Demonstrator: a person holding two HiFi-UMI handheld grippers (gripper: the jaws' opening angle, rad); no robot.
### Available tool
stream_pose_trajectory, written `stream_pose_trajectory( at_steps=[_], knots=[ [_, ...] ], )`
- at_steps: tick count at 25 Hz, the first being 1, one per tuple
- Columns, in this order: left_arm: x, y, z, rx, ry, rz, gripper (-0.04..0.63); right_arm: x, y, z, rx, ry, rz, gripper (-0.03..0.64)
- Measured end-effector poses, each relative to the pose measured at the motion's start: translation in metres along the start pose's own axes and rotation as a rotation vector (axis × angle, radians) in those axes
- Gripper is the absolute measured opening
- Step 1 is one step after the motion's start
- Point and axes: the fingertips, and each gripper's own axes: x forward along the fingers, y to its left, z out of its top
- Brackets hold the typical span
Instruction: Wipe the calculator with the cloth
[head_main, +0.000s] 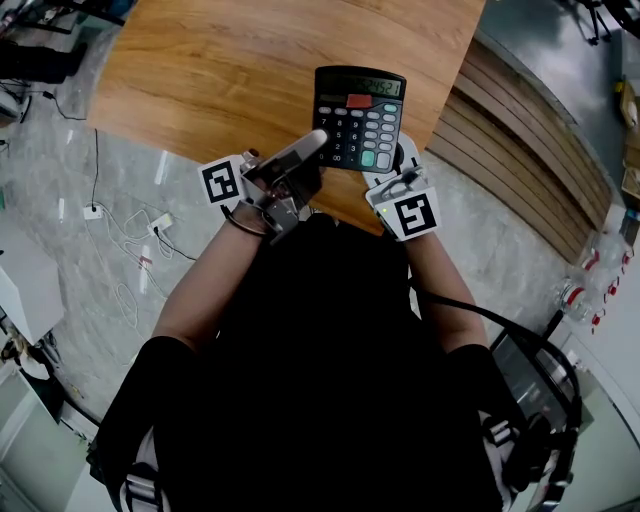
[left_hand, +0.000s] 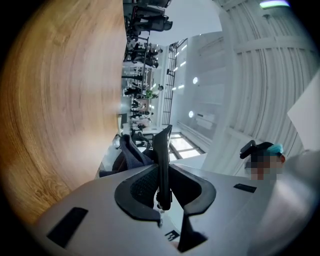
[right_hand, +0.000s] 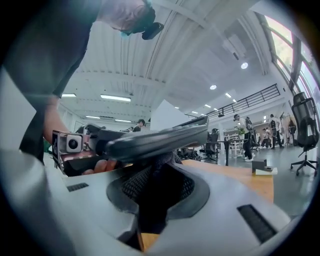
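We seem to be mid-wipe, with the calculator (head_main: 360, 118) lifted above the bench (head_main: 220, 70). Our left hand-held gripper (head_main: 305, 152) is clamped on its lower left edge. Our right hand-held gripper (head_main: 398, 165) pinches the dark cloth (right_hand: 161, 165) just under its back. Next, we judge, the cloth must rub along that back against a steady left grip. The display digits are too small to read, and no brand shows.
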Motion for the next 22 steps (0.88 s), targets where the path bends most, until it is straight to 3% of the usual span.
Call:
stream_pose_trajectory(
  at_steps=[4, 12, 22],
  knots=[
    [-0.001, -0.001, 0.009, 0.008, -0.028, 0.001, 0.071, -0.001, 0.025, 0.0, 0.02, 0.001, 0.051, 0.074],
    [-0.002, 0.001, 0.013, -0.026, -0.048, 0.002, 0.071, 0.001, 0.036, -0.007, 0.062, 0.018, 0.065, 0.074],
    [0.0, 0.003, -0.001, -0.051, -0.023, -0.001, 0.07, 0.007, -0.007, -0.007, 0.022, 0.023, -0.088, 0.074]
  ],
)
